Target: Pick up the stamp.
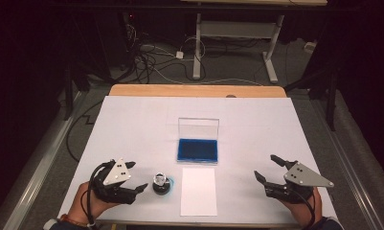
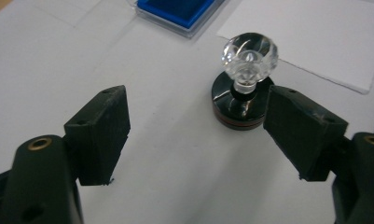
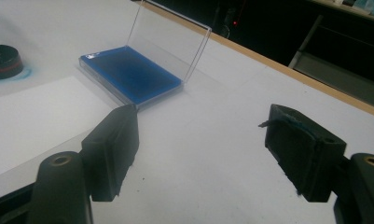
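Standing w/ no readable label, stamp [image 2: 243, 98] sits just off L gripper [image 1: 138, 176], jaws wide; R gripper [image 1: 266, 168] wide too.

Dim room around me, grey floor [image 1: 46, 143], cables [image 1: 151, 57] tangled at eleven o'clock, white-legged desk [image 1: 237, 33] at twelve, my wooden table [image 1: 194, 90] under white sheet.

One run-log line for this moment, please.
left gripper: open, beside stamp | right gripper: open, empty | ink pad: lid up
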Demonstrator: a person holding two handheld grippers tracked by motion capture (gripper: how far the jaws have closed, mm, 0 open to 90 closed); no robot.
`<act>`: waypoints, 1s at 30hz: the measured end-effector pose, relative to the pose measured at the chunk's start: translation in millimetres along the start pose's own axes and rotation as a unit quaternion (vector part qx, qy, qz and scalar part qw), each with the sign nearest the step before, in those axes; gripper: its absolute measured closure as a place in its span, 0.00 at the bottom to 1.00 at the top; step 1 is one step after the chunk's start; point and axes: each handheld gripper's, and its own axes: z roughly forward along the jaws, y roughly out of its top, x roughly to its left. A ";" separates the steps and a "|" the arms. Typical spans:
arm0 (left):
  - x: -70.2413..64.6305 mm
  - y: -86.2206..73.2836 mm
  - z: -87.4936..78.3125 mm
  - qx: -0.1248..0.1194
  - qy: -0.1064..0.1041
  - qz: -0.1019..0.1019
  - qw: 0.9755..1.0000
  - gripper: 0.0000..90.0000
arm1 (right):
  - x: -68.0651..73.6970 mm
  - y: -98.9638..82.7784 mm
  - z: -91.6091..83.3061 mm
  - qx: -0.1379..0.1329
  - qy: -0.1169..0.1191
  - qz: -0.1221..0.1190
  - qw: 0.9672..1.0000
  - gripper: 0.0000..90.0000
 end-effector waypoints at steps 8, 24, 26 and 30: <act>-1.5 17.7 25.2 0.032 -0.052 -0.003 0.998 0.24 | 1.1 -0.5 2.4 0.010 0.005 -0.004 1.000 0.29; 1.3 34.6 55.8 0.069 -0.094 -0.009 0.993 0.36 | 1.9 -1.4 4.9 0.022 0.012 -0.010 1.000 0.29; 0.9 34.2 56.9 0.070 -0.100 -0.004 0.992 0.39 | 2.0 -1.6 5.1 0.024 0.013 -0.010 1.000 0.29; 0.3 33.5 57.3 0.074 -0.105 0.003 0.992 0.47 | 1.8 -2.3 5.8 0.026 0.015 -0.010 1.000 0.29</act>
